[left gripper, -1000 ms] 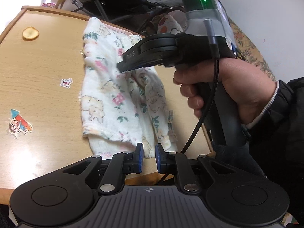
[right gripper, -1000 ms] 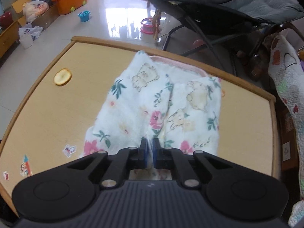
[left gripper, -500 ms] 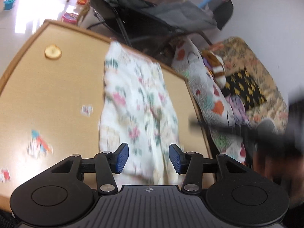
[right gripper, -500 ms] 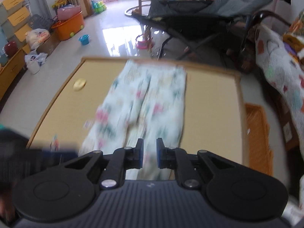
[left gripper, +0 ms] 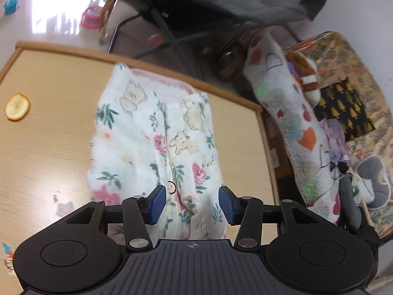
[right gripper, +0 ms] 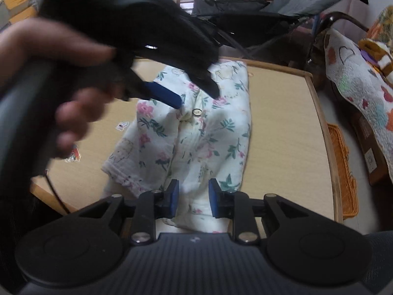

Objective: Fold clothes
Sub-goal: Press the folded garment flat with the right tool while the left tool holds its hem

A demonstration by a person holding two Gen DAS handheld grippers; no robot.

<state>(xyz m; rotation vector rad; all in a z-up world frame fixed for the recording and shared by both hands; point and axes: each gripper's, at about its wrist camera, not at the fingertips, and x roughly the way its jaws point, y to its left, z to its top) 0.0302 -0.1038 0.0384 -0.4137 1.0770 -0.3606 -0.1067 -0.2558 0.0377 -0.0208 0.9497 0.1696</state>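
Both tools hang over the little flowered baby garment [left gripper: 157, 147] and neither one grips it. One person's left tool [left gripper: 192, 205] has its blue pads wide apart, with cloth showing under the gap but not pinched. That person's right tool [right gripper: 192, 198] is opening its jaws right now, and the cloth below them lies loose. From the right side you can see the left hand [right gripper: 61, 83] around its handle, blurry and close to the camera. The garment lies on the wooden bench [left gripper: 49, 135], near the far right corner, with both sides already turned in to the middle so it makes a long strip with a small button [right gripper: 196, 112] on top. A yellow slice-shaped thing [left gripper: 17, 107] and some stickers lie well apart from it. I think the side folds are done and let go. Next, the tools likely need to pinch the near end and bring it up over the far end.
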